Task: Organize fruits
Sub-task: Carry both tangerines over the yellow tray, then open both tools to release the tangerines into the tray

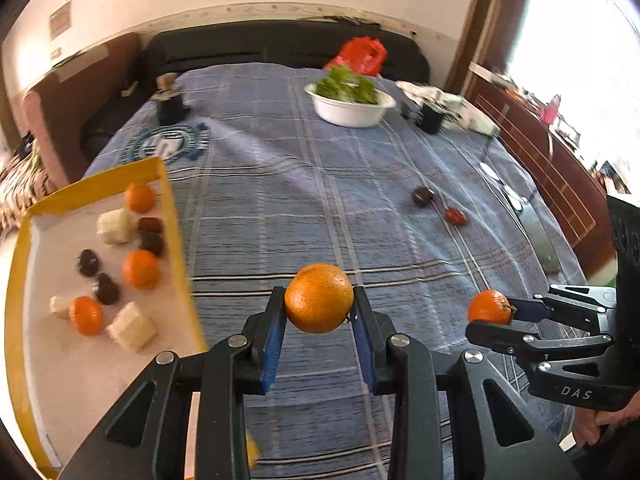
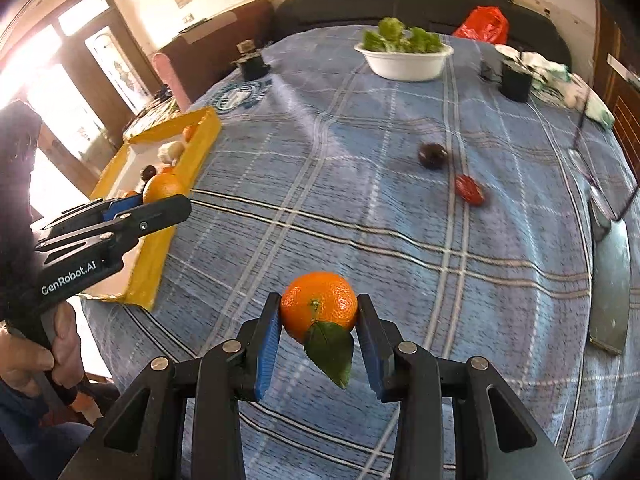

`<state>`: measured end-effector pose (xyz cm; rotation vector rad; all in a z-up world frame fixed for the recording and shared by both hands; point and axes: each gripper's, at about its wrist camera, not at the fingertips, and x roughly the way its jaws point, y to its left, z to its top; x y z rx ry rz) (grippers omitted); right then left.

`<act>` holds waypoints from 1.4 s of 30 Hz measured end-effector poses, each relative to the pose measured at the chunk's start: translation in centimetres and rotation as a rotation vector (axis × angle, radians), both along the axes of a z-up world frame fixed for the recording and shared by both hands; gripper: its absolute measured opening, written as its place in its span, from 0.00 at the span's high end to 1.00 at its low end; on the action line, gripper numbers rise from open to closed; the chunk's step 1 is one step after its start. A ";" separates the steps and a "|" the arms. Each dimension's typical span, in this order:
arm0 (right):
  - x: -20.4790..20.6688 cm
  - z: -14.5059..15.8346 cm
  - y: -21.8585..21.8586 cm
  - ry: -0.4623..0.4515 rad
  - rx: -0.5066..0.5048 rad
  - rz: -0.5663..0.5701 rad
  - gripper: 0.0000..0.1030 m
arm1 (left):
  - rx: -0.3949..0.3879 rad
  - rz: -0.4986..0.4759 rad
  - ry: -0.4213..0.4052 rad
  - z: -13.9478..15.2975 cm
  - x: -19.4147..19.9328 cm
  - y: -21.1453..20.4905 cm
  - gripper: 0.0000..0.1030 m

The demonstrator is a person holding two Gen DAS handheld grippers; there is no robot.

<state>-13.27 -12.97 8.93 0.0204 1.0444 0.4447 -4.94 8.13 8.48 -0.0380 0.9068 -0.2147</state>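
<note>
Left gripper [image 1: 319, 312], black w/ blue pads, clamps a round orange mandarin [image 1: 319, 298] between both pads, held above a blue plaid tablecloth [image 1: 280, 184]. Right gripper [image 2: 319, 320], same build, pinches a second orange mandarin w/ green leaf [image 2: 319, 310] on its stem side; in the left wrist view this pair shows at 3 o'clock, fruit [image 1: 490, 307] gripped at the tips of that gripper [image 1: 505, 316].

At 9 o'clock of the left gripper: yellow-rimmed cardboard tray w/ white floor [image 1: 172, 216], holding three more mandarins, dark brown rounded fruits and pale cream blocks, loosely scattered. In the right wrist view the left gripper [image 2: 170, 196] and its mandarin [image 2: 162, 186] sit over the tray's [image 2: 154, 276] near edge.

Loose on the cloth at 1 o'clock: a dark purple round fruit [image 2: 433, 155] and, just beside it, a small red fruit [image 2: 469, 189], apart from the tray.

Far end, 12 o'clock: white bowl of green leaves [image 1: 349, 110], red plastic bag [image 1: 362, 54] behind it.
</note>
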 end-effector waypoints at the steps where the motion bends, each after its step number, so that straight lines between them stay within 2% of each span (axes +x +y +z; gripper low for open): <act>1: 0.1 0.2 0.4 -0.004 -0.002 0.008 0.61 | -0.004 0.014 -0.004 0.2 -0.1 0.6 0.70; 11: 1.8 2.5 6.2 -0.028 0.036 0.119 0.60 | -0.024 0.173 0.004 -0.2 -1.4 8.0 0.70; 19: 2.5 3.7 13.2 -0.043 0.065 0.252 0.60 | -0.018 0.286 0.029 -0.8 -2.2 13.8 0.70; 29: 3.1 1.0 20.6 0.030 0.058 0.361 0.60 | 0.000 0.345 0.115 -3.2 -1.6 18.3 0.70; 42: 4.2 -2.6 24.6 0.100 0.013 0.385 0.60 | 0.003 0.342 0.179 -5.1 -0.5 19.8 0.70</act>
